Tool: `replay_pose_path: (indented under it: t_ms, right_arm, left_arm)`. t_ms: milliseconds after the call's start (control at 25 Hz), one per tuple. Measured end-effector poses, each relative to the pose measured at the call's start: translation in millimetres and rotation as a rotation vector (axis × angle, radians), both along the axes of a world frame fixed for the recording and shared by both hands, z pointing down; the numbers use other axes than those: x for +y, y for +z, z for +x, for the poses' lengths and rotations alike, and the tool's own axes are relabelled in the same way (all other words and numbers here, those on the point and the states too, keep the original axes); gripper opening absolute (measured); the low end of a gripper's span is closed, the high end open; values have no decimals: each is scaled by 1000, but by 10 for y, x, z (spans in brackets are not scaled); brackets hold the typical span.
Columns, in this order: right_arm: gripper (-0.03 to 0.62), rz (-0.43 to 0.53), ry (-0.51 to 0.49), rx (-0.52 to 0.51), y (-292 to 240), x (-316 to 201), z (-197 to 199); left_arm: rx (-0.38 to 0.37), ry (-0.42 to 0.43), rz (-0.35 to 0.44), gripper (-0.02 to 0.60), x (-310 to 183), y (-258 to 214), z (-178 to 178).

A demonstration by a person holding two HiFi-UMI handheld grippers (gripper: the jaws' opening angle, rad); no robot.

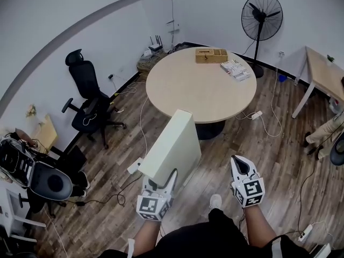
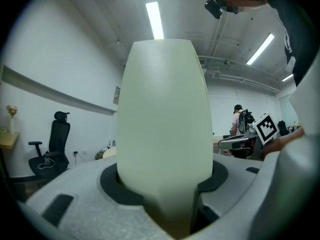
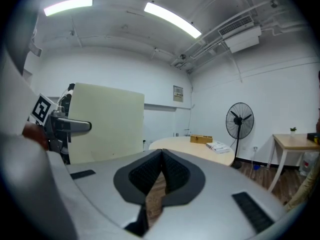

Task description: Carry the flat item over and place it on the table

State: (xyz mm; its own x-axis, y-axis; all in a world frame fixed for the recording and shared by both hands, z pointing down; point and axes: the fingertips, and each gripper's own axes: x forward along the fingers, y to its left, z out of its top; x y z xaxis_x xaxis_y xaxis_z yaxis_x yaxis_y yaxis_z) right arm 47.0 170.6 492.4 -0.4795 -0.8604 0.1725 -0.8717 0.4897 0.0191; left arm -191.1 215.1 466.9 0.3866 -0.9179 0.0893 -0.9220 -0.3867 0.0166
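Note:
A pale cream flat board [image 1: 173,147] stands on edge in my left gripper [image 1: 159,183], which is shut on its lower end. In the left gripper view the board [image 2: 165,119] rises from between the jaws and fills the middle of the frame. My right gripper [image 1: 242,168] hovers to the board's right, shut and empty; its dark pads [image 3: 161,176] meet. From the right gripper view the board [image 3: 106,120] shows at left, held upright. The round beige table [image 1: 200,85] lies ahead, beyond the board's far end.
A wooden box [image 1: 210,55] and a stack of booklets [image 1: 235,69] rest on the table's far side. A black office chair [image 1: 88,109] stands left, a pedestal fan [image 1: 261,18] at the back, a small desk [image 1: 325,75] at right. Cables cross the wooden floor [image 1: 279,155].

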Motion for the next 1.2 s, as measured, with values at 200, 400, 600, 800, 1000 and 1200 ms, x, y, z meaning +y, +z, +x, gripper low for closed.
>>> replay_pose_path:
  t_ms: [200,400,600,800,1000,1200]
  right_arm:
    - [-2,5,-22,-12,-51,-577,237]
    - [-2,-6,-48,-8,-33,-1065,517]
    - [-2,-2,-74,-17,-6,-1488,752]
    - [-2,7,-115,-18,-18,-1788,836]
    - [-2,-3,-131,-29,42,-2007,802]
    - [-2,-5,-112,-32,133,-2345,820]
  left_arm:
    - [-3,-30,-17,244,-513,-11,212]
    - [-18,-41,-33,244,-954,-6,496]
    - [-47,-45,-51,244,-1321,47,708]
    - [-49,-69,-61,243,-1551,65,819]
    - [-48,-71,-70,243,-1776,121,828]
    - [-25,-57,-88,242,-2145,231,789]
